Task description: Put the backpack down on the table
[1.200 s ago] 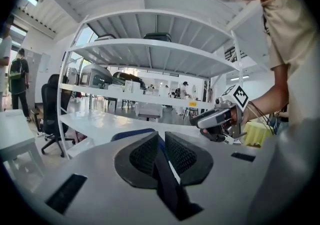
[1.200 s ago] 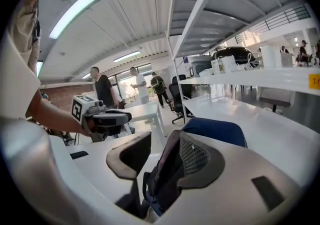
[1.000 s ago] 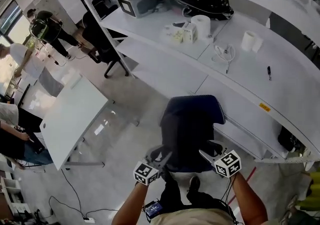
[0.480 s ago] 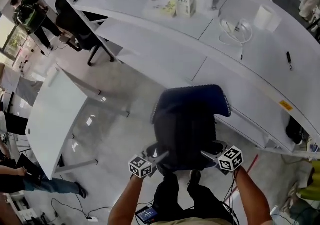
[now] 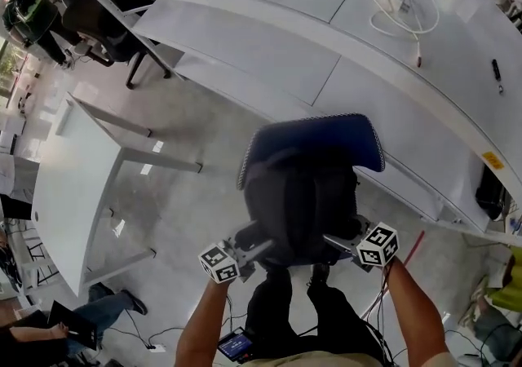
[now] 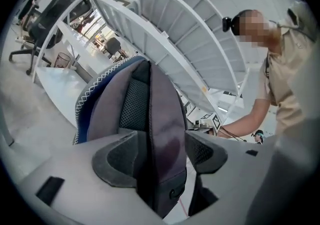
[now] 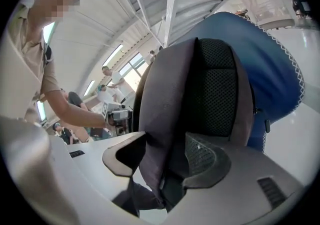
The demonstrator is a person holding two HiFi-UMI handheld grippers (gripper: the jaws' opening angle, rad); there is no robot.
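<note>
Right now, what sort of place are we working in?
Probably an open-plan office or lab: long white desks, a black wheeled office chair, and a white cable lying on one desk.

- Backpack (image 5: pixel 306 194): one.
- Tools: two. The left tool (image 5: pixel 259 247) and the right tool (image 5: pixel 333 239) are at the backpack's near edge, and the jaws of both have just been opening.
- Shoulder straps: two. One strap (image 6: pixel 162 134) is between the left tool's jaws and the other strap (image 7: pixel 160 129) between the right tool's.
- Benches: a single bench (image 5: pixel 57 194) left of the backpack. Beyond the backpack is a joined run of benches (image 5: pixel 245 55), number unclear.
- Office chair (image 5: pixel 98 19): one, beyond the backpack, leftward.
- Bystanders: two. One bystander (image 5: pixel 28 6) is far beyond-left of the backpack, another bystander (image 5: pixel 81 316) near-left.
- White cable (image 5: pixel 400 6): one, beyond the backpack.
</note>
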